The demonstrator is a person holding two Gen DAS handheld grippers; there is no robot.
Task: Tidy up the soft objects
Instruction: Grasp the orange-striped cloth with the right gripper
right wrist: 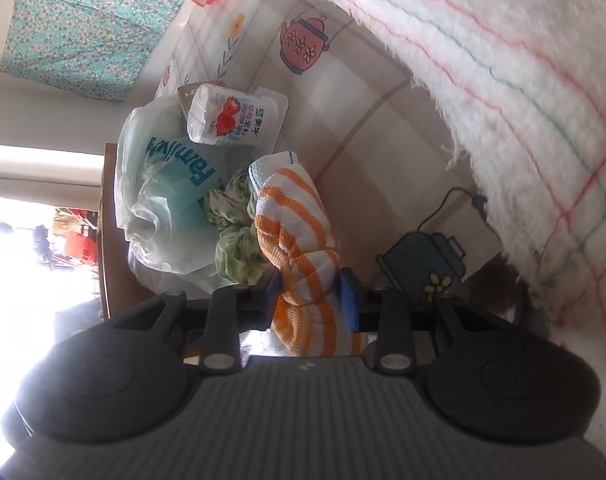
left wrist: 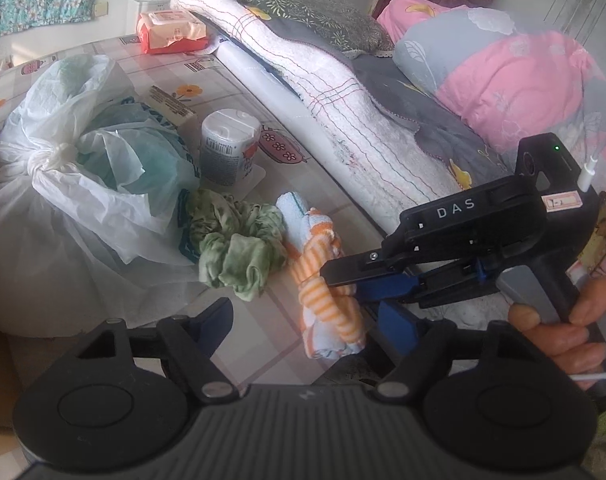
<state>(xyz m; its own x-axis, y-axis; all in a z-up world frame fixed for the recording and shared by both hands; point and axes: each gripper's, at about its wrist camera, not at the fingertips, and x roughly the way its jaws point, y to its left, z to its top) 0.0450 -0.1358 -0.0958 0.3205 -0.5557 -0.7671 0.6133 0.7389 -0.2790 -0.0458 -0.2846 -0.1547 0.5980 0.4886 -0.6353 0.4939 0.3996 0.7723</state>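
Two grippers work at one striped towel (left wrist: 327, 280), which lies on the table (left wrist: 295, 184) just beside the green cloth (left wrist: 239, 252), on the side away from the plastic bag (left wrist: 83, 184); towel's long axis runs roughly from the cup (left wrist: 229, 146) toward the table's near edge; right gripper (right wrist: 311, 300) is narrowed on the towel's near part, pads pressing the fabric from both sides, so the right hand (left wrist: 563, 332) is the nearer; it reaches in from the bedding side, angled downward, housing rolled onto its side; left gripper (left wrist: 315, 328) stands wide and holds nothing, its fingers either side of the towel's near end, pointing steeply down; judged next: left closes on the towel.
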